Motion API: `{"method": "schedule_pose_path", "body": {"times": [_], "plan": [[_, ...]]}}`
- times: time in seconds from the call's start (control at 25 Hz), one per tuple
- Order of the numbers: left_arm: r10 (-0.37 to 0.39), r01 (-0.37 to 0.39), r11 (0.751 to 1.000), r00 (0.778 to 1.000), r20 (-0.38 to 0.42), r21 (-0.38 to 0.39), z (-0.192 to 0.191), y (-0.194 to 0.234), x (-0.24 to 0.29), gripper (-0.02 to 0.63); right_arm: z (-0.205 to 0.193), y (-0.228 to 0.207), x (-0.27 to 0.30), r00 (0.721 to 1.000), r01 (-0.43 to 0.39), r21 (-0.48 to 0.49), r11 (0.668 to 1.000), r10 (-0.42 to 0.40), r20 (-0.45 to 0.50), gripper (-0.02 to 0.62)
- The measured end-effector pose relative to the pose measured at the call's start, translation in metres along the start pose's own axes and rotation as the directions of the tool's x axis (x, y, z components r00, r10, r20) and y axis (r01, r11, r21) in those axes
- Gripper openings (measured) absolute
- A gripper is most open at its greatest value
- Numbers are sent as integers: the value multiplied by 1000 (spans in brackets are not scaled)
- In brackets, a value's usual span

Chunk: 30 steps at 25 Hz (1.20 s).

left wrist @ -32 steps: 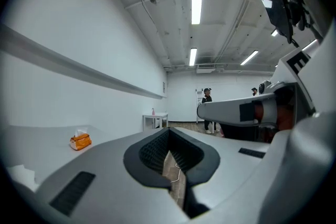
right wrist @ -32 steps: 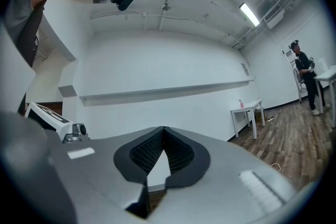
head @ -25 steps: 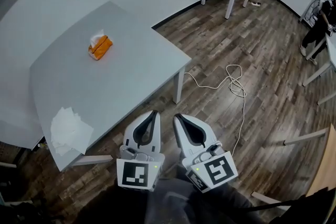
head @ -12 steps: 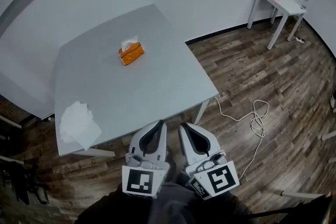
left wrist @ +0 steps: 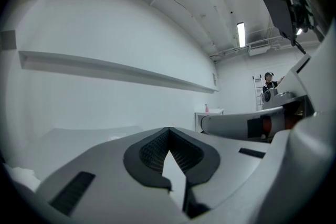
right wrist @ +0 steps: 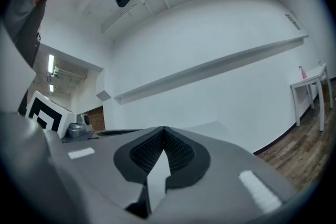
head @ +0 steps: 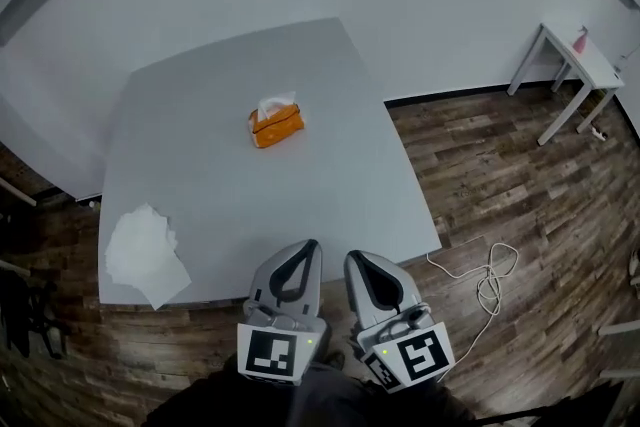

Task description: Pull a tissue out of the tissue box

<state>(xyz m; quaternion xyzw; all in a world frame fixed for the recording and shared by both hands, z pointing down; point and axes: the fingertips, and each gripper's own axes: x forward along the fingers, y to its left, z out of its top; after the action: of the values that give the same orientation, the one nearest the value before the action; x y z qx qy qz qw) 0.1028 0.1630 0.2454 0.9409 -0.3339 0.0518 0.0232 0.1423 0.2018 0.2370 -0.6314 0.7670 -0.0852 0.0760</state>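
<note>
Where the table's near-left corner is: a heap of loose white tissues (head: 145,253) lies on the grey table (head: 200,185), well apart from everything else.
Tissue box (head: 277,129): orange, near the middle of the table and toward its far side. A white tissue (head: 277,104) stands up out of its top, and nothing touches it.
Left gripper (head: 312,243): held low at the table's near edge and pointing toward the box. Its jaw tips are pressed together with nothing between them.
Right gripper (head: 352,257): just beside the left one, likewise pinched closed and empty.
Step in hand: the approach, by my reckoning, as both tools are well short of the box.
Doing it well: I would open one gripper before it arrives, come in above the box and nip only the raised tuft, not the pack. The pack looks light and soft, so I would rest the other gripper on one end to pin it. Then I would draw the tissue straight up, slowly.
Risk: closed jaws would only shove the box, and a sideways tug may drag it or tear the sheet.
Floor at right: a white cable (head: 490,275) lies coiled on the wood, and a small white side table (head: 580,65) stands by the wall. Both are out of the way.
</note>
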Motion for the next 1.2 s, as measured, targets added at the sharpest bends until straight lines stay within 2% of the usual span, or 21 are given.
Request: {"method": "schedule_pose_path", "body": {"times": [0.2,0.36,0.68,0.88,0.96,1.2], "plan": [[33,-33,999,999,-14,-40,-4,48,54,0,-5,-27,70,998,-36,-4,999,36,-52,0],[46,-47,998,999,-20,-37,-1,78,86,0,1,-38,122,994,-80,-21,997,79,-74,0],[141,-141,989,990,-14,-37,20,134,135,0,38,-69,205,985,-170,-79,982,167,-43,2],[207,-207,978,978,-26,-31,12,168,179,0,18,-85,257,952,-291,-43,956,285,-110,2],[213,-215,976,976,-51,-24,0,178,199,0,6,-97,278,942,-315,-43,948,306,-138,2],[238,-250,965,962,-134,-82,-37,207,247,0,-26,-140,333,914,-363,-15,932,353,-200,6]]}}
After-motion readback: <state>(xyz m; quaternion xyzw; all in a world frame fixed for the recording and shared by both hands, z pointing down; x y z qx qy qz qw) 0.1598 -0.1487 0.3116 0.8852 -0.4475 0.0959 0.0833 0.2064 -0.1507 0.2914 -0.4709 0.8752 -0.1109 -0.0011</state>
